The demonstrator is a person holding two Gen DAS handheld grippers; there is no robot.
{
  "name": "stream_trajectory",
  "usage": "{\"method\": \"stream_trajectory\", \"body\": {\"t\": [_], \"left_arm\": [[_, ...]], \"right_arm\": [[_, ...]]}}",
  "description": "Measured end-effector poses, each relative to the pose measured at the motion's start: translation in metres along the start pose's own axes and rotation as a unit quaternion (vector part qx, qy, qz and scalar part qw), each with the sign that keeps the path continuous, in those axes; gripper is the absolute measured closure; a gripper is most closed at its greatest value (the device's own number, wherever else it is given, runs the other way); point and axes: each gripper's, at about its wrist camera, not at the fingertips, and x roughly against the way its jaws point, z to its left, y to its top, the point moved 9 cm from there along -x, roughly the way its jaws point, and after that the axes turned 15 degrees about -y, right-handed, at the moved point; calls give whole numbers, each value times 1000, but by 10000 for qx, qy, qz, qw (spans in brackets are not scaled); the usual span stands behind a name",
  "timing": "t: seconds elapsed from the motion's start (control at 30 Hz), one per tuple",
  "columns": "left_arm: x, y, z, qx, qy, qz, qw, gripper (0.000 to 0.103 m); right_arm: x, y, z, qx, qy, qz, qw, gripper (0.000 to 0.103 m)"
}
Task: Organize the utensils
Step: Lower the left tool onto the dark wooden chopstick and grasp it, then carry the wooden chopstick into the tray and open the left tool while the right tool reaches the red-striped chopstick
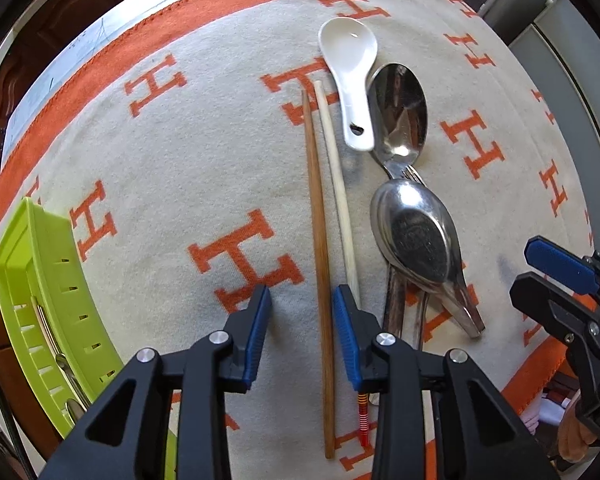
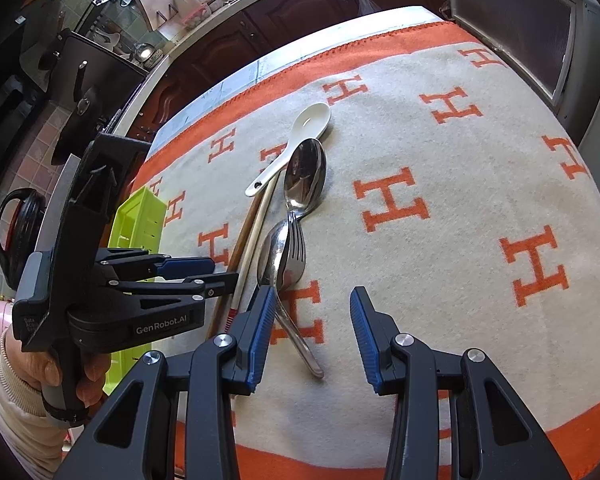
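Note:
A brown chopstick (image 1: 320, 264) and a cream chopstick (image 1: 342, 200) lie side by side on the blanket (image 1: 180, 168). My left gripper (image 1: 302, 312) is open, its fingers on either side of the brown chopstick, just above it. A white ceramic spoon (image 1: 350, 76), a face-up steel spoon (image 1: 400, 112), a fork (image 2: 296, 244) and a face-down steel spoon (image 1: 416, 236) lie to the right. My right gripper (image 2: 312, 328) is open and empty above the face-down spoon's handle (image 2: 300, 340). The left gripper also shows in the right wrist view (image 2: 204, 274).
A lime green slotted tray (image 1: 56, 304) holding some utensils stands at the left edge of the blanket. It also shows in the right wrist view (image 2: 138, 220). Dark wooden cabinets (image 2: 292, 4) run behind the table. A framed panel (image 2: 512, 28) stands at the far right.

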Motion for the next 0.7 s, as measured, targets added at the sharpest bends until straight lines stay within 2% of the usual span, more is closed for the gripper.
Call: {"method": "stream_trajectory", "body": {"t": [0.03, 0.1, 0.27, 0.43, 0.57, 0.7], "left_arm": [[0, 2, 1, 53, -53, -2, 10000, 100], [1, 1, 5, 316, -368, 14, 9988, 99], [13, -8, 17, 857, -801, -241, 9928, 100], [59, -29, 27, 1138, -1087, -751, 9847, 100], [110, -55, 39, 1196, -998, -1202, 9804, 99], [148, -83, 76, 1511, -608, -1504, 9751, 99]], "right_arm": [[0, 0, 0, -9, 8, 2, 10000, 63], [1, 0, 1, -9, 31, -2, 10000, 63], [3, -1, 3, -12, 93, 20, 10000, 63], [7, -2, 10, 6, 219, 86, 9997, 63], [9, 0, 27, 63, 458, 240, 9986, 63], [4, 5, 50, -33, 769, 566, 9954, 63]]}}
